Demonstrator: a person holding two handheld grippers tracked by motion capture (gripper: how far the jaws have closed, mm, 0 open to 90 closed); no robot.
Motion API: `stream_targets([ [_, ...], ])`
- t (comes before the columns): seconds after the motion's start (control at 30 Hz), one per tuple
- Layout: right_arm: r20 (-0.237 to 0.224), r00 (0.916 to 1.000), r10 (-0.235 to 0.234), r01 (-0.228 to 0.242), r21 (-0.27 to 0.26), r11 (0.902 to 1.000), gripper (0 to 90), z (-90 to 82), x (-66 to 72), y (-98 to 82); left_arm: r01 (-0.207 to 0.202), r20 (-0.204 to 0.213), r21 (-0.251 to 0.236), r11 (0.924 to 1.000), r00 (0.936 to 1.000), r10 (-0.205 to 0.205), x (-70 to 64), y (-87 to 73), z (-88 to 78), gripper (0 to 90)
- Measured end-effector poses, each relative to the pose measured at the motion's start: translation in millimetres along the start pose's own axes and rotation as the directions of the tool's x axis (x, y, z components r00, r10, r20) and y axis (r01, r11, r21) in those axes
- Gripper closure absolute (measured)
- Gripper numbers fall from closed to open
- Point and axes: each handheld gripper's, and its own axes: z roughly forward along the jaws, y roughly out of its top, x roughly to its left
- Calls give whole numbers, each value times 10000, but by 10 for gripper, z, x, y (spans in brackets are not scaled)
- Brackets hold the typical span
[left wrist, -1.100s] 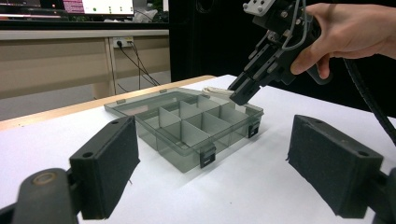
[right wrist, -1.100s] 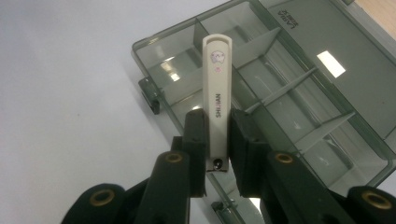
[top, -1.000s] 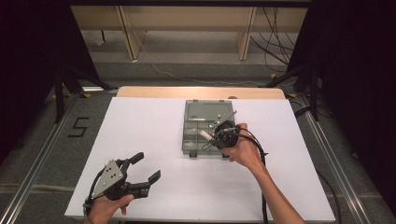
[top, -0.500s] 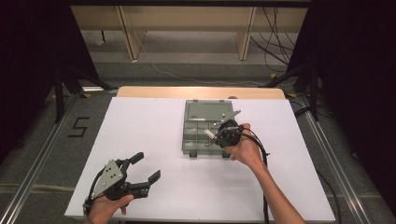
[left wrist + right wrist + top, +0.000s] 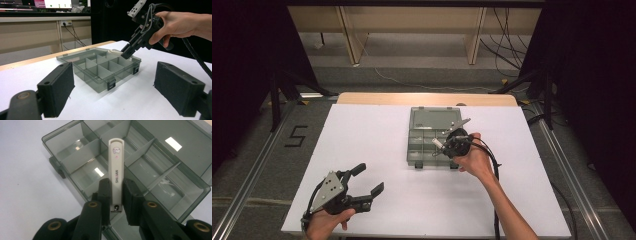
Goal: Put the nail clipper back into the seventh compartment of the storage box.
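A smoky clear compartment box [image 5: 427, 142] [image 5: 100, 70] [image 5: 155, 170] lies open in the middle of the white table. My right gripper [image 5: 443, 146] [image 5: 116, 192] hovers over its right side, shut on a white nail clipper [image 5: 116, 170] [image 5: 438, 143] [image 5: 115, 51] that sticks out past the jaws above the dividers. The left gripper [image 5: 368, 180] [image 5: 115, 90] rests low at the table's front left, jaws wide apart with nothing between them, pointing toward the box.
The box lid [image 5: 435, 118] lies flat behind the compartments. White table surface [image 5: 362, 135] spreads around the box. A wooden bench edge [image 5: 377, 98] runs along the far side. Cables [image 5: 494, 165] trail from the right gripper.
The right gripper with the clipper has shifted slightly over the box. The left gripper has not moved.
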Motion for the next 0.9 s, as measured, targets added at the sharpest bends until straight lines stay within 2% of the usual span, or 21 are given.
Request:
stream_targets([
  [0.2, -4, 9999, 141, -141, 2, 9999, 777, 48, -17, -23, 38, 20, 10, 10000, 10000, -38, -3, -1, 2, 157],
  [0.3, 8, 9997, 230, -230, 200, 9995, 776, 74, -19, -36, 37, 18, 18, 10000, 10000, -37, -4, -2, 2, 157],
  [0.47, 57, 9999, 106, -107, 222, 9997, 770, 126, -30, -63, 27, 44, 24, 10000, 10000, -27, -5, -3, 4, 157],
  [0.5, -6, 9999, 121, -121, 234, 9997, 740, 123, -32, -62, 35, 38, 16, 10000, 10000, -35, -5, -3, 3, 157],
  [0.53, 228, 9996, 156, -162, 247, 9996, 695, 105, -11, -49, 37, 32, 8, 10000, 10000, -37, -4, -3, 1, 157],
  [0.57, 228, 9996, 156, -162, 247, 9996, 695, 105, -11, -49, 43, 26, 8, 10000, 10000, -43, -4, -2, 1, 157],
  [0.6, 226, 9997, 31, -34, 125, 9999, 646, 83, -7, -32, 10, 28, 2, 10000, 10000, -10, -1, 0, -2, 157],
  [0.73, 266, 9995, -179, 181, -91, 9998, 589, 47, 6, -13, -13, 42, -11, 10000, 10000, 13, 0, 2, -4, 157],
  [0.77, 256, 9996, -83, 87, -163, 9998, 568, 31, 19, -7, -24, 46, -2, 10000, 10000, 24, 1, 2, -5, 157],
  [0.83, 297, 9993, -214, 222, -283, 9994, 516, 2, 23, -2, -9, 58, -10, 10000, 10000, 9, 1, 2, -5, 157],
  [0.87, 444, 9989, -136, 159, -519, 9985, 486, -7, 38, -3, -9, 56, -6, 10000, 10000, 9, 1, 2, -6, 157],
  [0.9, 368, 9992, -135, 154, -513, 9986, 470, -33, 37, 1, -13, 55, -5, 10000, 10000, 13, 1, 2, -5, 157],
])
